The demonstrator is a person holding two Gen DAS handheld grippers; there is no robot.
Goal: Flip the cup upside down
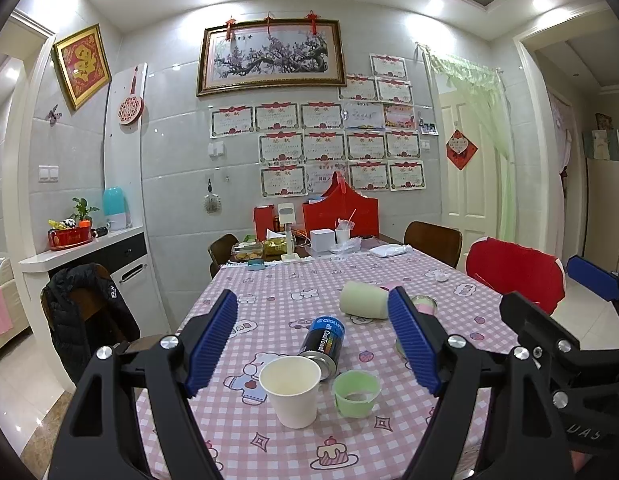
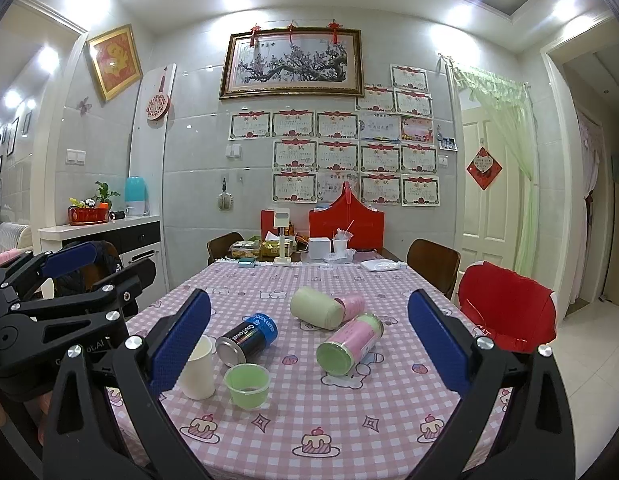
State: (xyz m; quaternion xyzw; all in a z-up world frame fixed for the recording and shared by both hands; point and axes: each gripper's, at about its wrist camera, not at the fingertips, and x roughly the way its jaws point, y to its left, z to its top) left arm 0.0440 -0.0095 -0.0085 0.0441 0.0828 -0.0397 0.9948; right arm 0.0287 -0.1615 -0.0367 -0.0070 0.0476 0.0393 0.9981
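A white paper cup [image 1: 292,390] stands upright, mouth up, near the front of the pink checked table [image 1: 269,440]. In the right wrist view the cup [image 2: 199,372] is partly hidden behind my right gripper's left finger. My left gripper [image 1: 313,344] is open and empty, raised just behind and above the cup. My right gripper [image 2: 309,356] is open and empty, to the right of the cup. The other gripper shows at the edge of each view.
A small green cup [image 1: 356,393] stands just right of the paper cup. A dark can [image 1: 323,340] lies behind it. A pale green cylinder [image 2: 316,307] and a pink-green can [image 2: 349,346] lie further right. Chairs [image 1: 513,276] surround the table; clutter stands at the far end.
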